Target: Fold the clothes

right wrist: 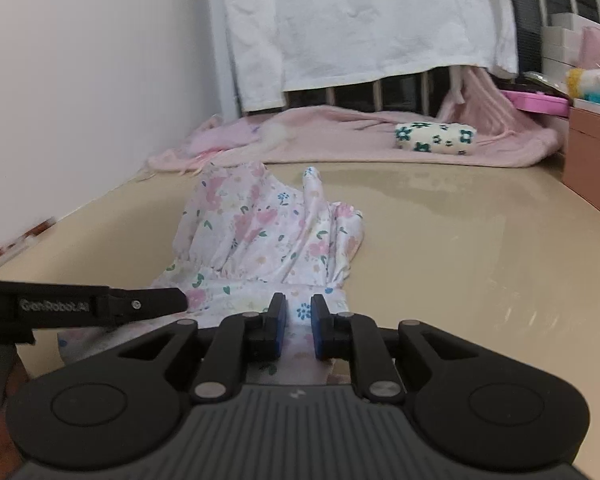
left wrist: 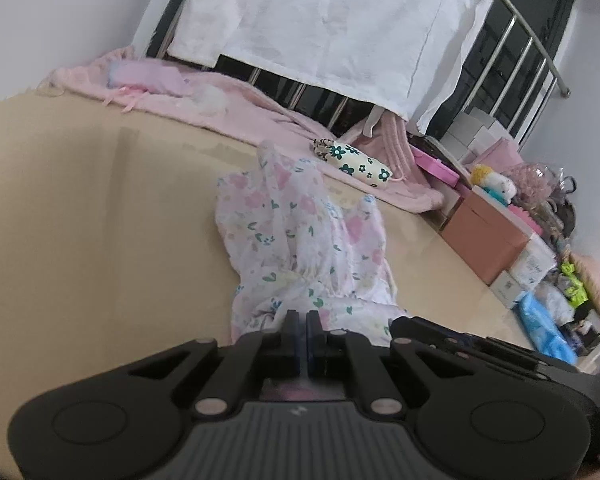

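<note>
a beige worktop point(right wrist: 440, 240) is carrying everything. a pink blanket point(right wrist: 340, 136) is lying along its far edge, a flowered pouch point(right wrist: 436, 138) resting on it. the floral garment point(right wrist: 268, 232) is lying bunched near the middle toward the near edge. the left gripper point(left wrist: 303, 320) is pinching the garment's near hem with its fingers closed. the right gripper point(right wrist: 298, 312) is hovering over the hem, fingers slightly apart.
</note>
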`<state>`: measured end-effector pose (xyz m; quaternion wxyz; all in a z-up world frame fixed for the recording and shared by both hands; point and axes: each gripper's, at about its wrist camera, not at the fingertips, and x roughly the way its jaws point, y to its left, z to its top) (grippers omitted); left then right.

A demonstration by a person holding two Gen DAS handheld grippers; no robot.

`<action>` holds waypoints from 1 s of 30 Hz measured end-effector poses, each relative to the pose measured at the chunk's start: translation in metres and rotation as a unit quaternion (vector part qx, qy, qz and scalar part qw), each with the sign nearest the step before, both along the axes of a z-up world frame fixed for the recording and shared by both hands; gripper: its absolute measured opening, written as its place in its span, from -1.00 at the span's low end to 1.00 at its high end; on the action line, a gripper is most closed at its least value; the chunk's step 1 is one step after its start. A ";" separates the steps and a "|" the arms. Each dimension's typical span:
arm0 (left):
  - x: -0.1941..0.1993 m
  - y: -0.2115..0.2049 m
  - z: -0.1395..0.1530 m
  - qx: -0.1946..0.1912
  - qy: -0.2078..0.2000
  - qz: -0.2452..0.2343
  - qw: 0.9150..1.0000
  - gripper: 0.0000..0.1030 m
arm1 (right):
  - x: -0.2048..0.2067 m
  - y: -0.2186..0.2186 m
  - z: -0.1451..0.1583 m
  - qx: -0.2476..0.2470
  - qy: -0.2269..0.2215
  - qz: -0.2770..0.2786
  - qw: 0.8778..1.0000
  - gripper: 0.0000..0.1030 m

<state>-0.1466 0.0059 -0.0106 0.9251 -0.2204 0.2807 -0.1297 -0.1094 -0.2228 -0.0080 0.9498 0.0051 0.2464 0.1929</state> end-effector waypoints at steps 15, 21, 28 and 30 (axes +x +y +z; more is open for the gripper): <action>-0.009 0.003 0.029 0.055 -0.105 -0.114 0.986 -0.39 | -0.075 0.005 0.021 -0.180 -0.124 0.341 0.914 0.57; 0.023 0.013 0.011 0.041 -0.034 -0.156 0.986 -0.41 | -0.051 0.006 0.014 -0.217 -0.080 0.400 0.887 0.63; 0.039 0.024 0.003 0.019 -0.005 -0.175 0.984 -0.42 | -0.005 0.008 0.014 -0.190 -0.012 0.427 0.884 0.70; 0.041 0.027 0.003 0.012 0.000 -0.183 0.983 -0.42 | 0.008 0.006 0.015 -0.160 0.012 0.431 0.888 0.54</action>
